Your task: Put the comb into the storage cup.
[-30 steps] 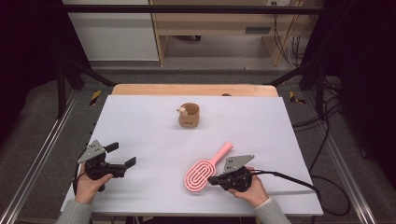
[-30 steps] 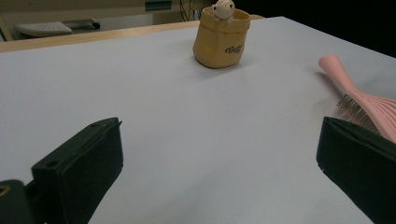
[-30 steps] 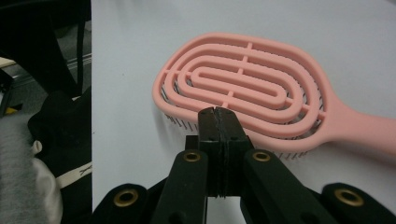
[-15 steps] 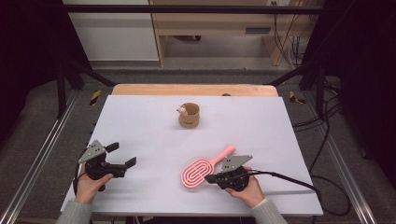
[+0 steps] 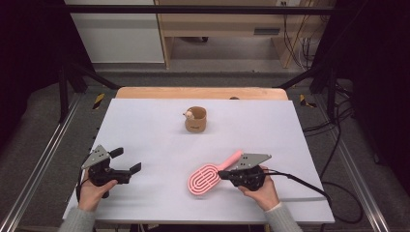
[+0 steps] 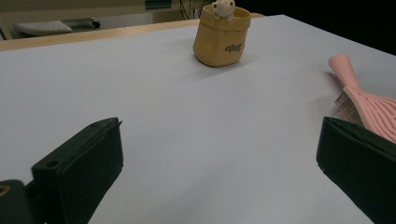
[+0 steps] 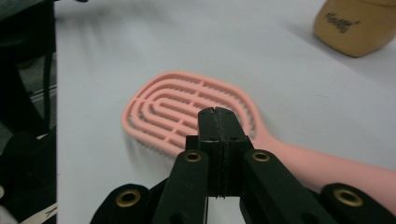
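A pink vented hairbrush (image 5: pixel 205 179) lies bristles down on the white table (image 5: pixel 145 125), its handle pointing up and to the right. My right gripper (image 5: pixel 223 175) is shut, with its closed jaws (image 7: pixel 217 114) over the brush (image 7: pixel 159 105) where head meets handle; nothing sits between them. At the table's left front my left gripper (image 5: pixel 126 160) is open, and nothing lies between its jaws (image 6: pixel 219 158). The brush (image 6: pixel 369 105) shows at the right edge of the left gripper view. A small tan cup (image 5: pixel 196 120) with a little figure on its rim stands at the table's middle back.
The tan cup (image 6: pixel 219 37) is upright, well away from both grippers, and also appears in the right gripper view (image 7: pixel 355 25). A black cable (image 5: pixel 300 181) trails right from the right gripper. Metal rails and dark floor flank the table.
The brush has turned slightly, with its handle swinging a little to the right, and the right gripper has shifted with it. The left gripper has stayed put.
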The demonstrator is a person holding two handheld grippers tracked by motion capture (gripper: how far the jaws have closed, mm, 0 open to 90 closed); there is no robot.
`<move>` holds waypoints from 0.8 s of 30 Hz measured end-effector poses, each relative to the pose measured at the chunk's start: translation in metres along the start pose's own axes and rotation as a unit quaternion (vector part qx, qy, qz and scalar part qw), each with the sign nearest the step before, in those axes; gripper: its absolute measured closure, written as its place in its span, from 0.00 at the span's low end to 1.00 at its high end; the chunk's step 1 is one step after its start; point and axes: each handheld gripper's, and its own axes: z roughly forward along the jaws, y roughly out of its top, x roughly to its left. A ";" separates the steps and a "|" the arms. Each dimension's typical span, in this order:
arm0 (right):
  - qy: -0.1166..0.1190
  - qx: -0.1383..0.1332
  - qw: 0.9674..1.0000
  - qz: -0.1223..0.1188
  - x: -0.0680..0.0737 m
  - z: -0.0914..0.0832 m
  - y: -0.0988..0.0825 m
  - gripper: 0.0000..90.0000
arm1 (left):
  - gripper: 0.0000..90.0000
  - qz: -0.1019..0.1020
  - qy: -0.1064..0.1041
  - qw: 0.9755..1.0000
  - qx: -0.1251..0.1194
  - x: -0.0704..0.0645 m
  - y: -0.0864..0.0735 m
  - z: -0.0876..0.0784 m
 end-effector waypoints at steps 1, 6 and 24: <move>-0.009 -0.002 1.000 0.005 -0.004 -0.002 0.002 1.00 | 0.00 0.000 0.001 1.000 0.000 0.000 0.000 0.000; -0.048 0.002 0.999 0.023 -0.020 -0.003 0.007 1.00 | 0.00 -0.001 0.003 1.000 -0.001 0.001 0.000 0.000; -0.135 0.056 0.987 0.074 -0.070 0.019 0.004 1.00 | 0.00 0.001 0.003 1.000 0.002 0.001 -0.001 0.001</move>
